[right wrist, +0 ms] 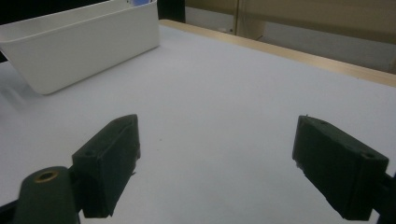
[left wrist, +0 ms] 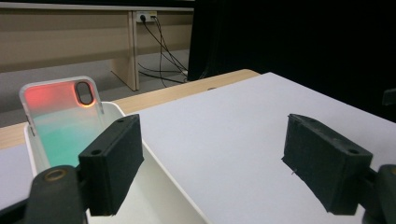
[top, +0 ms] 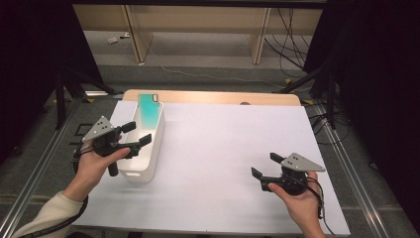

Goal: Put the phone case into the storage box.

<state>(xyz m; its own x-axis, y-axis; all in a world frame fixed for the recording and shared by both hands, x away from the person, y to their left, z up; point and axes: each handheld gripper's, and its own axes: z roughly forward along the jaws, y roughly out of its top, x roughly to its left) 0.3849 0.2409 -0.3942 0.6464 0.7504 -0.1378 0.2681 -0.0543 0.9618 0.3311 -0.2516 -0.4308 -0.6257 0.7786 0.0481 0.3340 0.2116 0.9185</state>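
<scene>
A white oblong bin (top: 151,146) stands at the left of the white table. A phone case (top: 149,110) with a teal-to-red sheen leans upright against the bin's far end (left wrist: 60,123). My left gripper (top: 136,133) hangs open over the bin's near half, with nothing between its jaws (left wrist: 215,163). Over the right front of the table my right gripper (top: 266,165) is open and empty (right wrist: 224,163). The bin (right wrist: 79,42) lies to its far left in the right gripper view.
The white table sheet (top: 228,148) spreads between the two grippers, with a wooden edge (top: 233,97) at the back. Beyond it are desk legs (top: 258,34) and floor cables (top: 292,44). Metal rails (top: 346,168) run along both sides.
</scene>
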